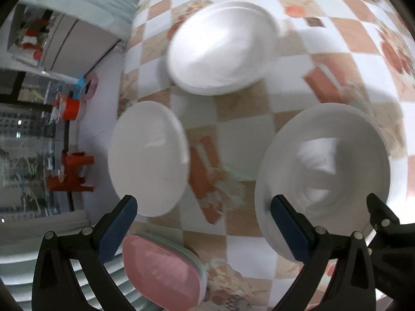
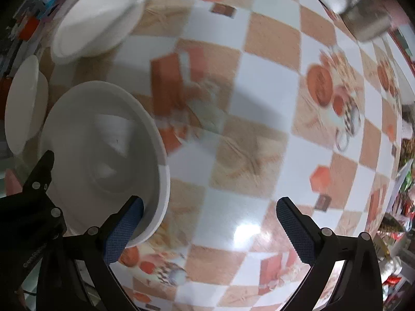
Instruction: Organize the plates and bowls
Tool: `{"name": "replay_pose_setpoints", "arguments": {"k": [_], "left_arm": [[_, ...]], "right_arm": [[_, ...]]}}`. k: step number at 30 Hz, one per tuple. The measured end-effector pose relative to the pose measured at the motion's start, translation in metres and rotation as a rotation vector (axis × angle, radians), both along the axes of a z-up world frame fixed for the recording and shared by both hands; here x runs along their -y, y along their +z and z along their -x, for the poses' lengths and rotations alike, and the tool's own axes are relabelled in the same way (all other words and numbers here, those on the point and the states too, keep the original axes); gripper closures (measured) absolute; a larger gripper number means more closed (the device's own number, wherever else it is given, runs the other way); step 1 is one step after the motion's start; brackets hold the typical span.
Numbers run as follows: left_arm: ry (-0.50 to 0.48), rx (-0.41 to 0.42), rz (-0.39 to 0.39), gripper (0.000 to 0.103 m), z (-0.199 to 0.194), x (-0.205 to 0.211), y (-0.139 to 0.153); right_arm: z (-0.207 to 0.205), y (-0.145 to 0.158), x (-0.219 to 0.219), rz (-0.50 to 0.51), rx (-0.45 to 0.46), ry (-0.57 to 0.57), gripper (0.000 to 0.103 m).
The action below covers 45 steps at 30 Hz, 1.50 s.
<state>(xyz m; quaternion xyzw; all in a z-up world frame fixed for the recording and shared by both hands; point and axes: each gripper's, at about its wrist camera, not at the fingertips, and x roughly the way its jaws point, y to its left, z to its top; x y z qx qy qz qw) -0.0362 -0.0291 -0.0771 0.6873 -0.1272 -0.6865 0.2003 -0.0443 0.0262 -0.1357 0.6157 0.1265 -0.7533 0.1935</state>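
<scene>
Table (image 2: 259, 98) had a glossy checkered oilcloth – white and tan squares with printed orange food motifs, glare spot at lower centre of the right wrist view.

Deep white bowl (image 1: 324, 171), smooth glazed ceramic, round, sat lower right in the left view. Inside it only a pale angular patch, maybe a reflection – too blurred to tell. Two shallow white plates: one (image 1: 147, 158) at centre left near the table edge, one (image 1: 220, 49) at upper centre, apparently on top of another piece, but blur hid the seam. Pink oval plate (image 1: 160, 272) at the bottom, a pale green rim showing under it, cut off by the frame.

Left gripper (image 1: 203, 223) was wide open, holding nothing; its right blue textured pad overlapped the bowl's near rim. Right gripper (image 2: 210, 223) was also wide open and empty, left pad at the bowl's rim – contact unclear.

Top right of the right view: grey metallic container (image 2: 368, 23), motion-blurred.
</scene>
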Motion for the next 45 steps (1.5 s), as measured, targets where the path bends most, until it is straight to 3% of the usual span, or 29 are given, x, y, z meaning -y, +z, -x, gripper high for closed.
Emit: {"name": "replay_pose_setpoints", "arguments": {"k": [15, 23, 28, 36, 45], "left_arm": [[-0.154, 0.087, -0.129, 0.000, -0.034, -0.079, -0.023], [-0.160, 0.158, -0.295, 0.000, -0.051, -0.097, -0.040], [-0.192, 0.161, -0.371, 0.000, -0.062, -0.095, -0.038], [-0.205, 0.117, -0.489, 0.000, -0.085, -0.059, -0.012], [-0.098, 0.085, -0.586, 0.000, -0.106, -0.002, 0.016]], "right_arm": [[-0.054, -0.045, -0.097, -0.057, 0.057, -0.064, 0.000], [-0.077, -0.072, -0.147, -0.090, 0.097, -0.109, 0.000], [-0.085, -0.091, -0.180, -0.077, 0.123, -0.142, 0.000], [-0.075, -0.050, -0.213, 0.039, 0.051, -0.166, 0.000], [-0.065, -0.031, -0.232, 0.063, 0.030, -0.215, 0.000]]}}
